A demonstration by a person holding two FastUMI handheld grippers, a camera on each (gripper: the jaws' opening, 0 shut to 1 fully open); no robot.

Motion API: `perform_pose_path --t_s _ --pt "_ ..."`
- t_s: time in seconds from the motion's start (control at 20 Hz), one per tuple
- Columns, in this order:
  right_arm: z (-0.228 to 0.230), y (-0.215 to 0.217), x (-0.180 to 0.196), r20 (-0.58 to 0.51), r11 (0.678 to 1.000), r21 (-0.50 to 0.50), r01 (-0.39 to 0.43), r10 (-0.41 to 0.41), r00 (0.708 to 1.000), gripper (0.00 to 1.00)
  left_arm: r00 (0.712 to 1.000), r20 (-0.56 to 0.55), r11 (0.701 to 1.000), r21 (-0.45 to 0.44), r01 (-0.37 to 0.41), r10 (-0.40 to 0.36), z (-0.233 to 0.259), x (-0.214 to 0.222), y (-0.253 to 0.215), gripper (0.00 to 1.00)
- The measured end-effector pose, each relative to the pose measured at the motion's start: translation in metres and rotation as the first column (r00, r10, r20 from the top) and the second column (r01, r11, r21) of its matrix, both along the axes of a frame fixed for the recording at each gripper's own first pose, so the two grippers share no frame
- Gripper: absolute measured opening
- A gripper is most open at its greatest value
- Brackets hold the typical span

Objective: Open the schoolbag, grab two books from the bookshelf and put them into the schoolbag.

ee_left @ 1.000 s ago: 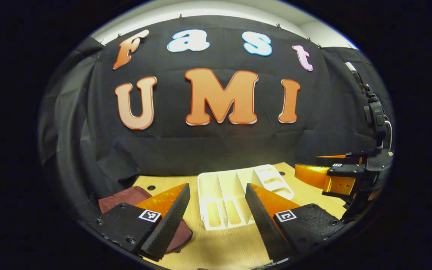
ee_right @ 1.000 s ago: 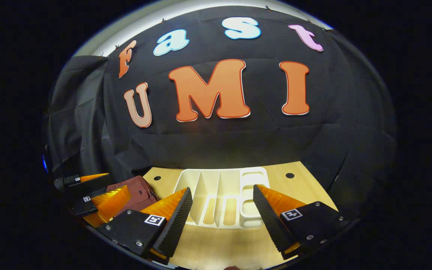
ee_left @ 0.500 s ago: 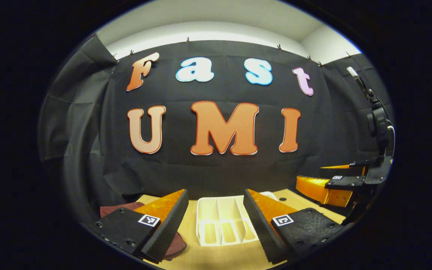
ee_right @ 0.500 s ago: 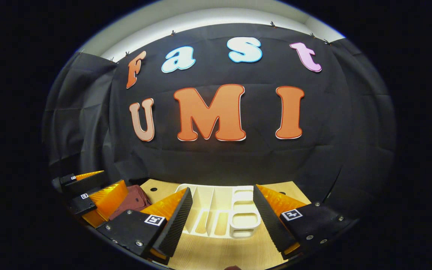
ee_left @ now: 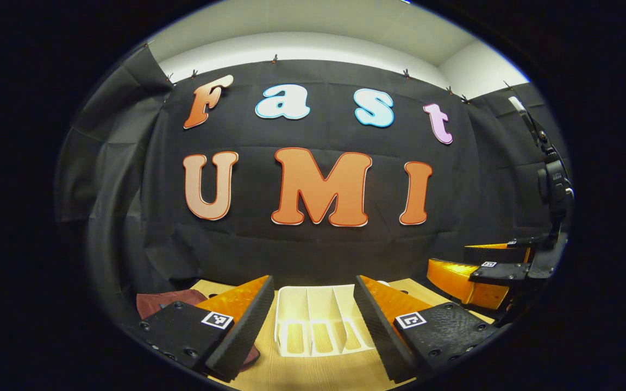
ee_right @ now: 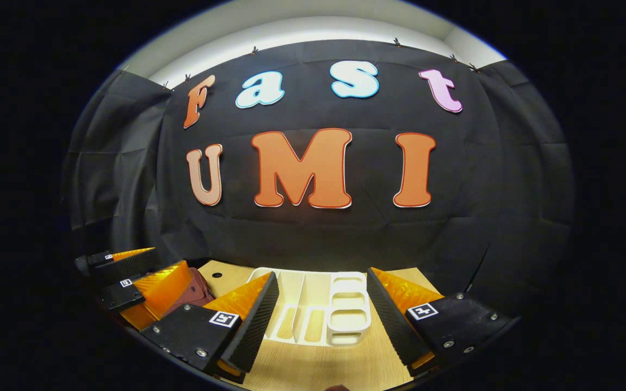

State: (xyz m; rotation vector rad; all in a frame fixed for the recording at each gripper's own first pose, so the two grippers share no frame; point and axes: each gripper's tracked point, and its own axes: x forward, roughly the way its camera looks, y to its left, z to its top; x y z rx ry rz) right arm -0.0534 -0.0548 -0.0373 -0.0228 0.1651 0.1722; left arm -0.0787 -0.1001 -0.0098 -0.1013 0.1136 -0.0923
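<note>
Your left gripper (ee_left: 313, 320) hangs low over the near edge of the pale wooden table (ee_left: 313, 374) in the left gripper view, fingers spread wide with nothing between them. Through the gap you see the white plastic bookshelf (ee_left: 318, 326), a slotted rack with upright dividers, standing on the table just beyond the fingertips; its visible slots look empty, with the wood showing through the cut-outs in the base. To the far left, partly behind your left finger, lies the dark maroon fabric schoolbag (ee_left: 163, 300), flat on the table and close to the black cloth wall (ee_left: 313, 255). On the right edge, your right gripper (ee_left: 487, 266) is held level above the table, apart from the rack; you cannot tell from here how wide it stands.

In the right gripper view, your right gripper (ee_right: 321, 320) also sits low at the near edge of the table (ee_right: 324, 369), fingers well apart and holding nothing. The white bookshelf (ee_right: 340, 312) shows between them, its end panel with rounded cut-outs facing right. At the left edge, your left gripper (ee_right: 139, 279) is in the air, and the maroon schoolbag (ee_right: 193, 293) lies just beside and behind it on the table, left of the rack. No books can be made out in either view.
</note>
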Motion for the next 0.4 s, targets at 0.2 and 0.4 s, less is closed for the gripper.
perform_pose_path --t_s 0.2,0.4 --pt "0.0020 0.0024 -0.0011 0.013 1.000 0.002 -0.002 0.002 1.000 0.97 1.000 0.014 1.000 -0.005 -0.002 0.002 0.0037 -0.0022 -0.0008 0.94" --pt "0.0017 0.0011 -0.0056 0.022 1.000 -0.001 0.002 -0.002 1.000 0.97 1.000 0.016 1.000 -0.019 -0.009 0.010 0.0028 -0.0062 0.0015 0.94"
